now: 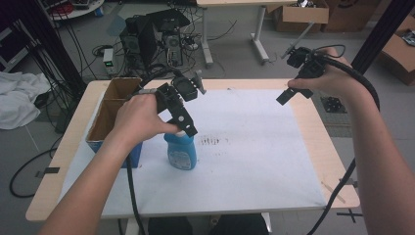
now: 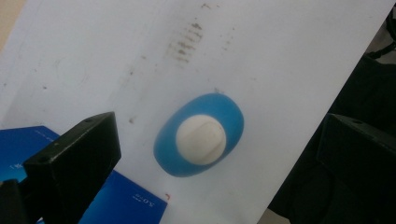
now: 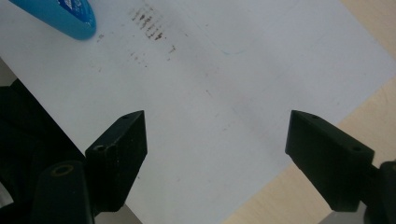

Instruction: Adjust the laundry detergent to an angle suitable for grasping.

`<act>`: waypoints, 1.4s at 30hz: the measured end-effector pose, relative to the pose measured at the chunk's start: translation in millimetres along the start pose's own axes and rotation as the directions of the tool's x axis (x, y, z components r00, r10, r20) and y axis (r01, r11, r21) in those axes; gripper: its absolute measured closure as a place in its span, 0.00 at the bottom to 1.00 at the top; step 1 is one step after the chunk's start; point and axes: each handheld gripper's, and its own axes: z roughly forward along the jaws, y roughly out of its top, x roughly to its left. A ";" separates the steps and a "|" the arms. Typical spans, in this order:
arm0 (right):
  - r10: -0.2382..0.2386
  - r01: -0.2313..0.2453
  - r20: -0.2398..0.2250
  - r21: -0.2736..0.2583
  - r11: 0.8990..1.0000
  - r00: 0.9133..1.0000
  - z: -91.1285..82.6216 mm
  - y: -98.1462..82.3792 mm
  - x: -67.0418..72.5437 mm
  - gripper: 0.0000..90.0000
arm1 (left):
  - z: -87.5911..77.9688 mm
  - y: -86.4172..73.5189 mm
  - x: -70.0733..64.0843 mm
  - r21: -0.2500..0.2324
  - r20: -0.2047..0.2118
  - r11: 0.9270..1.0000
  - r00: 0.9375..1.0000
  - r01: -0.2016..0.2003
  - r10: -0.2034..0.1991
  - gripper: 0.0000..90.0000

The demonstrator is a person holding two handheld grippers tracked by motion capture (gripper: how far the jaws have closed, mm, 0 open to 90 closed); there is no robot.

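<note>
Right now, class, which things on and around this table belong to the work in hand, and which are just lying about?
In the work:
- blue bottle with white cap
- left tool, jaws open above the bottle

Lying about:
- right tool, open and apart over the white sheet
- cardboard box
- computer gear on the floor
- white cloth

Light: you get dim, even overhead light | Shadows: soft, faint | Glare: pale tabletop sheet [image 3: 243,60] washed bluish | Focus: near gripper views soft, jaws blurred | Edges: dark corners.
</note>
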 end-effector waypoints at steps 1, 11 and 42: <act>-0.002 0.002 -0.001 -0.006 1.000 1.000 0.9 0.4 0.9 0.22 | -0.2 -0.3 -0.3 -0.003 0.000 1.000 1.000 0.001 -0.001 0.00; -0.085 0.080 -0.045 -0.103 0.991 0.995 24.1 3.2 23.1 0.22 | -2.4 -3.8 -0.7 0.002 0.007 1.000 1.000 -0.004 0.004 0.00; -0.241 0.123 -0.164 -0.521 0.845 0.957 162.7 -5.5 104.0 0.24 | -4.9 -9.0 -3.5 -0.004 0.011 1.000 1.000 0.002 -0.002 0.00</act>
